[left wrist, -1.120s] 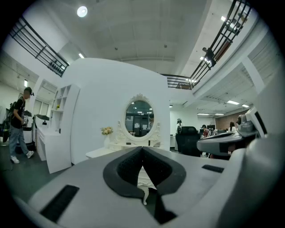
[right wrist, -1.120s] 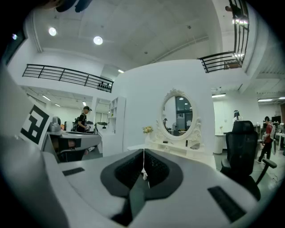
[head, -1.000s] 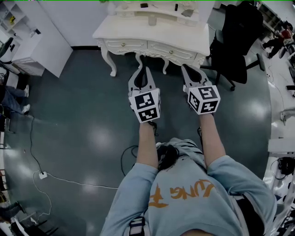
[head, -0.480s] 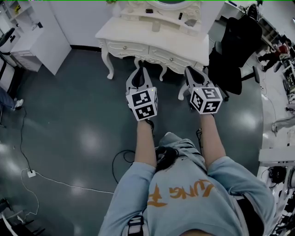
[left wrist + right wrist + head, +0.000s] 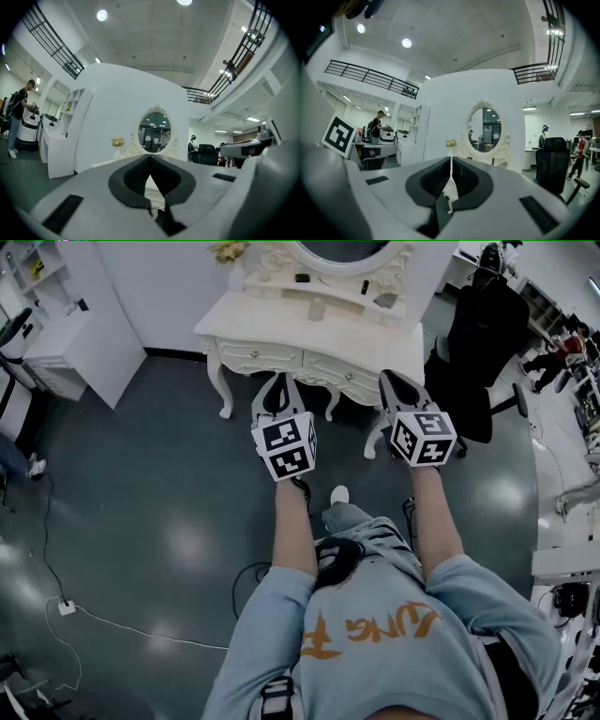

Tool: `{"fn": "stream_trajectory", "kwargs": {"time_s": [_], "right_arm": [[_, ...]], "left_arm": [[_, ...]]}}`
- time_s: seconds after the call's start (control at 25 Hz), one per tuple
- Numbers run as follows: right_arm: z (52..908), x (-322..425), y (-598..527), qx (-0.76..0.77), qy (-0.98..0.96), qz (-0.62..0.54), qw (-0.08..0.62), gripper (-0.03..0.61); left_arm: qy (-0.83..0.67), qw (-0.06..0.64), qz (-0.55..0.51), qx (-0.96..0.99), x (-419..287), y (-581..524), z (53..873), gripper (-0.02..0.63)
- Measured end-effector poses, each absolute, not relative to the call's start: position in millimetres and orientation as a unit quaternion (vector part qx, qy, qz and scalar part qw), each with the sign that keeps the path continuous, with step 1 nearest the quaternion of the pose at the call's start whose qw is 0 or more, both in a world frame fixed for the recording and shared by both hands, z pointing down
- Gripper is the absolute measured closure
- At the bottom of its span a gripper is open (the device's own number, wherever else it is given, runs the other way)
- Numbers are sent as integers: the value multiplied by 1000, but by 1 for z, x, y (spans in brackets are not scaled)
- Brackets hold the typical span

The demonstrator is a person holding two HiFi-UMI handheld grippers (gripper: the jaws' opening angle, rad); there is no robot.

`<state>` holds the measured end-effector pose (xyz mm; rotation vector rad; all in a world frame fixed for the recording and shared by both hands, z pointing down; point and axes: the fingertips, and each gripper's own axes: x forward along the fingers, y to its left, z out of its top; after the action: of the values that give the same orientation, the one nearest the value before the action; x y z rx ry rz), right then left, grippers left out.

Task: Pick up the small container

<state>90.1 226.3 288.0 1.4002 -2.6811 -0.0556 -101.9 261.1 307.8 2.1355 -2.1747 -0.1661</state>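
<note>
In the head view a white dressing table (image 5: pixel 281 329) stands ahead, and a small pale container (image 5: pixel 317 308) stands on its top near the middle. My left gripper (image 5: pixel 281 381) is held out in front of the table's drawers, shut with nothing in it. To its right my right gripper (image 5: pixel 387 378) is level with it, also shut and empty. Both are short of the table top and well apart from the container. In the left gripper view the jaws (image 5: pixel 150 157) meet at the tips. The jaws (image 5: pixel 451 160) in the right gripper view are closed as well.
An oval mirror (image 5: pixel 345 249) and flowers (image 5: pixel 228 251) sit at the table's back, with small dark items (image 5: pixel 302 278) beside them. A black office chair (image 5: pixel 478 343) stands right of the table and a white cabinet (image 5: pixel 75 334) to the left. A cable (image 5: pixel 141 624) lies on the floor.
The person has stepped closer to the dressing table, so both grippers are now nearer its front. Both stay shut and empty.
</note>
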Motion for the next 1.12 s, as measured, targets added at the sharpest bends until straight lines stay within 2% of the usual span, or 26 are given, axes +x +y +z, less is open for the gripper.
{"fn": "stream_trajectory", "kwargs": {"time_s": [0.16, 0.6, 1.12], "right_arm": [[283, 94, 203, 471, -881, -15, 50, 548], [315, 71, 106, 454, -889, 21, 52, 548], [412, 68, -101, 451, -880, 92, 113, 548]], "left_arm": [[-704, 30, -52, 708, -100, 241, 298, 592], [-711, 49, -31, 700, -118, 153, 326, 592], [-699, 146, 22, 700, -107, -42, 435, 592]]}}
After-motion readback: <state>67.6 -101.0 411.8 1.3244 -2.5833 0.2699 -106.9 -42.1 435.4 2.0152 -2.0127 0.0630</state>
